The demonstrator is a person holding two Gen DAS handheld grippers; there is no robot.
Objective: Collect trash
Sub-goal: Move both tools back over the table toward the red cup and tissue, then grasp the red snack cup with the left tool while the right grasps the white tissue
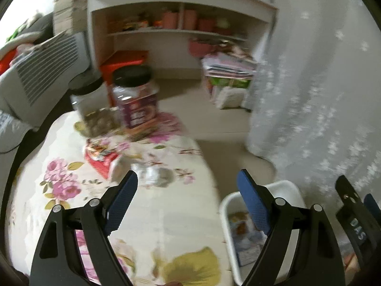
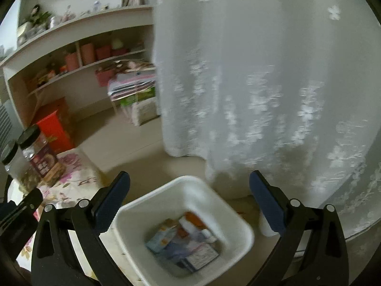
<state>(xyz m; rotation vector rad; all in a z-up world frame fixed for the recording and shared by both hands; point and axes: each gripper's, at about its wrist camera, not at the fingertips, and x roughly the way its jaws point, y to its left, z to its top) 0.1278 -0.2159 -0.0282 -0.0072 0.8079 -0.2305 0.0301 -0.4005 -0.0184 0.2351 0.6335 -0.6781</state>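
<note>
A white bin (image 2: 133, 212) stands on the floor beside the table and holds several wrappers and packets (image 2: 185, 245). My right gripper (image 2: 189, 181) is open and empty above the bin. My left gripper (image 1: 188, 178) is open and empty over the floral table (image 1: 166, 219). Ahead of it lie a red snack packet (image 1: 101, 158) and a crumpled clear wrapper (image 1: 152, 174). The bin also shows in the left wrist view (image 1: 226, 205), at the table's right edge, with my right gripper's finger beside it.
Two black-lidded jars (image 1: 137, 97) stand at the table's far end; they also show in the right wrist view (image 2: 38, 152). A white lace curtain (image 2: 262, 83) hangs to the right. Shelves (image 1: 181, 31), an orange box (image 1: 123, 62) and stacked papers (image 1: 228, 69) lie beyond.
</note>
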